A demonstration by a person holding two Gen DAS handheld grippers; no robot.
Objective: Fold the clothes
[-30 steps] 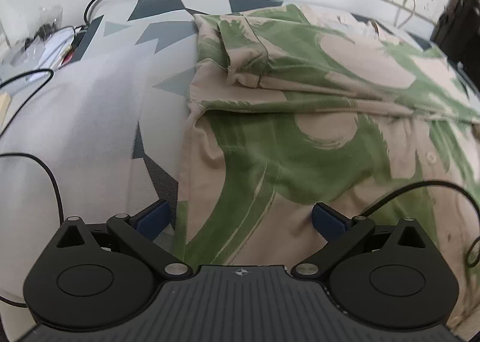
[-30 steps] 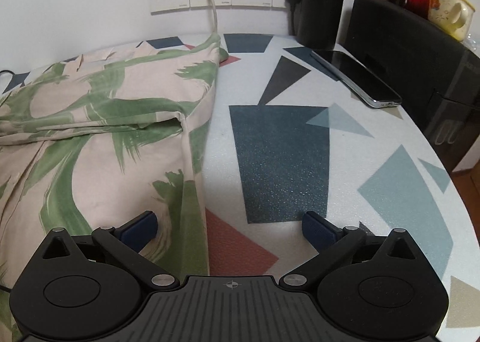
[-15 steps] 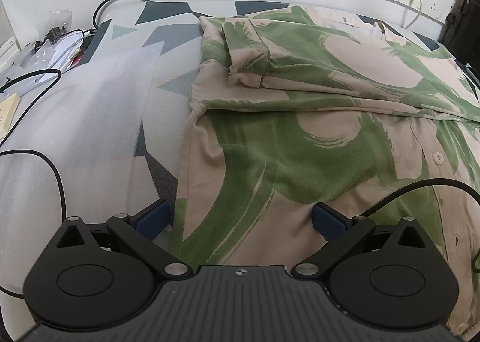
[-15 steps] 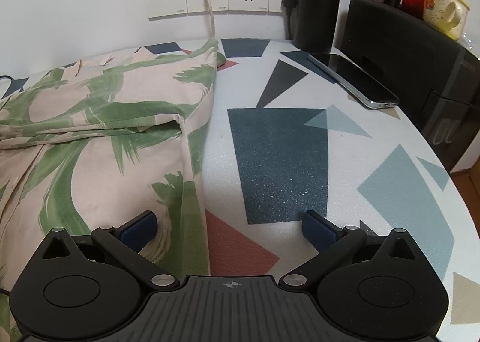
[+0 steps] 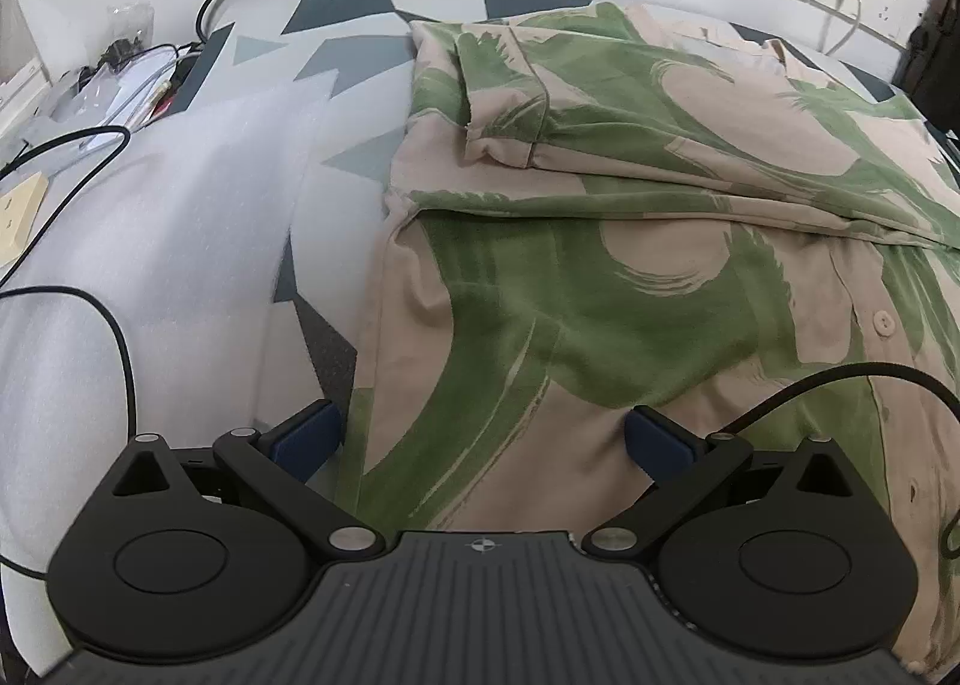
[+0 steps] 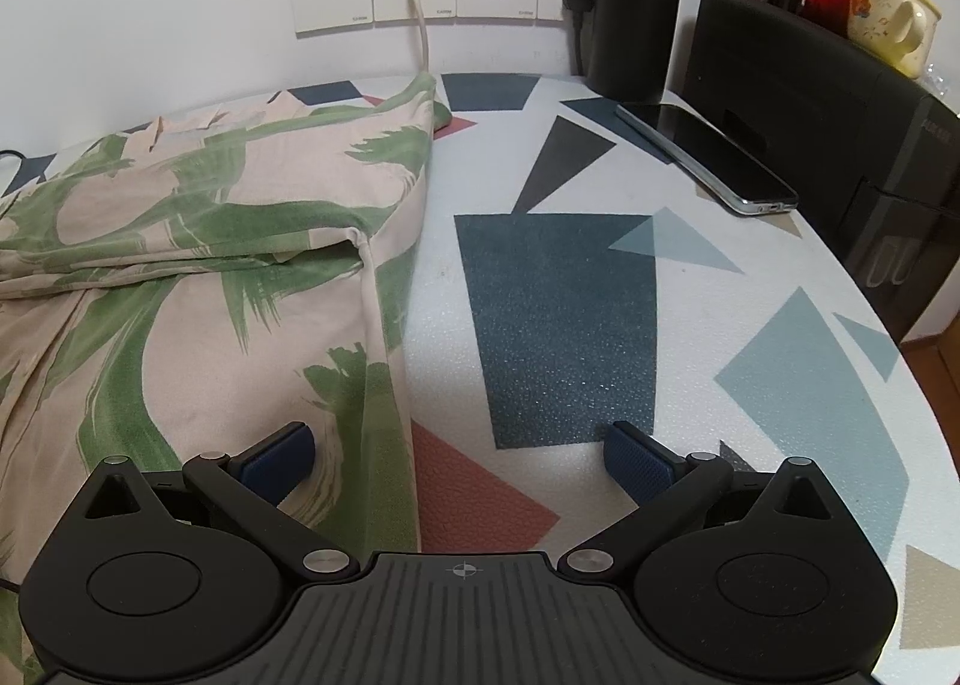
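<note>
**Both claws draw back along the shirt's edges**

Nearest, the left claw (image 5: 483,439) gapes wide astride the shirt's (image 5: 600,289) left edge; the right claw (image 6: 459,454) gapes over its right edge. Both have eased back, lining up a hem grasp. Beyond, folded-in sleeves lie flat on the table (image 6: 564,325).

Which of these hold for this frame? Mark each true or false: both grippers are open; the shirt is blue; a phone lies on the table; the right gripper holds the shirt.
1. Both grippers are open. True: left gripper and right gripper have their jaws spread.
2. The shirt is blue. False: it is beige with green.
3. A phone lies on the table. True.
4. The right gripper holds the shirt. False: it grips nothing.
</note>
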